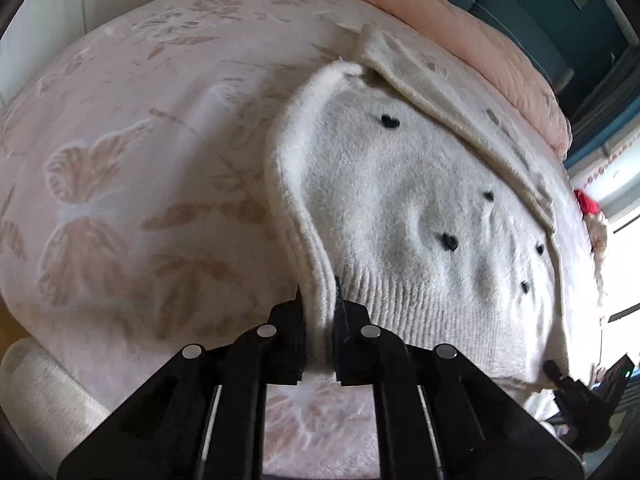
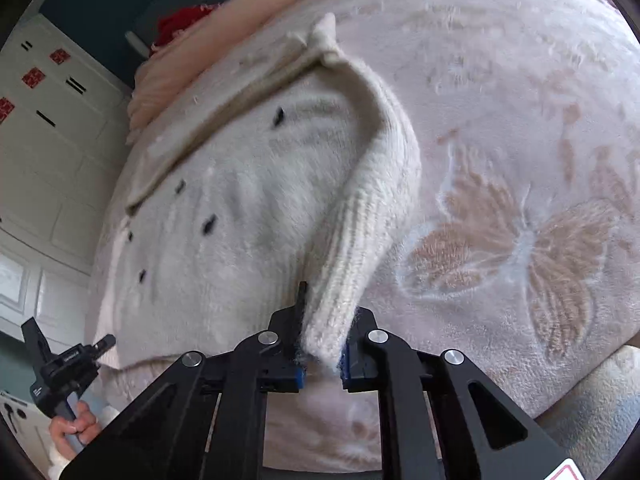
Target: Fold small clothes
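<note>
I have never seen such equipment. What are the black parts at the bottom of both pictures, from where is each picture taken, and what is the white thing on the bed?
There is no robot. A person carries two clamps, each with a camera looking along its two fingers. One picture comes from the left hand-held gripper, the other from the right hand-held gripper. On the butterfly-patterned blanket lies a fluffy white sweater with small black hearts. Each gripper is shut on a ribbed edge of it.
</note>
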Action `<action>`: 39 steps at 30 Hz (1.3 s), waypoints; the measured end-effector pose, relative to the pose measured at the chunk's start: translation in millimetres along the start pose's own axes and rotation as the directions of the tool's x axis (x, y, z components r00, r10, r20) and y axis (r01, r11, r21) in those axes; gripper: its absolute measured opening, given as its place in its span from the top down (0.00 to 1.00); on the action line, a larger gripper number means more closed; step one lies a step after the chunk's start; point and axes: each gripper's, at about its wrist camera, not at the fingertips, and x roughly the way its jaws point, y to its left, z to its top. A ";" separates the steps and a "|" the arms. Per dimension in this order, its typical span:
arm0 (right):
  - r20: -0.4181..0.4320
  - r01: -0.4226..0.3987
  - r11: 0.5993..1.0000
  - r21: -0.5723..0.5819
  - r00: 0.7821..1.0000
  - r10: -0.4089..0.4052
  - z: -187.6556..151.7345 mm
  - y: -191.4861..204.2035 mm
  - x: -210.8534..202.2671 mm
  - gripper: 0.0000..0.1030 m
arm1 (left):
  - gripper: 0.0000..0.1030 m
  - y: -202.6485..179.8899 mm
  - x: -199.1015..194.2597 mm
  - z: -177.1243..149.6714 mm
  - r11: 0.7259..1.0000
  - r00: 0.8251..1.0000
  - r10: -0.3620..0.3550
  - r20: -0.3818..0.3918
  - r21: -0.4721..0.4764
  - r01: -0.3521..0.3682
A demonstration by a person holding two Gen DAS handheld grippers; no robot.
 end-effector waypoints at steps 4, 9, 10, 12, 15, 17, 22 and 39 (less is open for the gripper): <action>0.071 -0.014 0.998 -0.063 0.997 0.019 2.8 16.2 -35.7 0.91 | 0.93 -9.2 -42.3 0.6 0.998 0.997 -0.028 0.065 0.056 0.024; 0.090 0.015 0.987 -0.161 0.996 0.000 -1.1 24.7 -75.1 0.95 | 0.94 -19.6 -87.6 -7.3 0.990 0.994 -0.066 0.086 0.127 0.055; 0.080 0.023 0.985 -0.172 0.997 -0.009 -3.3 21.9 -81.2 0.95 | 0.94 -20.9 -97.0 -12.2 0.988 0.994 -0.069 0.081 0.145 0.056; 0.052 0.035 0.980 -0.197 0.998 -0.025 -10.0 13.2 -90.8 0.95 | 0.94 -21.5 -108.3 -19.2 0.983 0.995 -0.073 0.071 0.172 0.059; 0.001 0.045 0.967 -0.249 0.999 -0.046 -23.9 0.5 -97.8 0.95 | 0.94 -16.8 -113.0 -35.2 0.976 0.997 -0.061 0.042 0.212 0.051; -0.053 0.014 0.974 -0.227 0.998 -0.027 -34.9 -11.1 -90.1 0.94 | 0.93 -3.7 -99.1 -45.8 0.982 0.997 -0.072 -0.002 0.177 0.071; -0.145 0.036 0.996 -0.084 0.988 -0.048 -51.2 -43.6 -53.6 0.76 | 0.82 28.9 -52.5 -59.0 0.993 0.991 -0.112 -0.073 -0.047 0.109; -0.040 0.006 1.000 -0.024 0.999 -0.007 -28.3 -25.3 -34.7 0.91 | 0.93 33.8 -18.3 -40.3 0.992 0.994 -0.071 -0.082 -0.106 0.062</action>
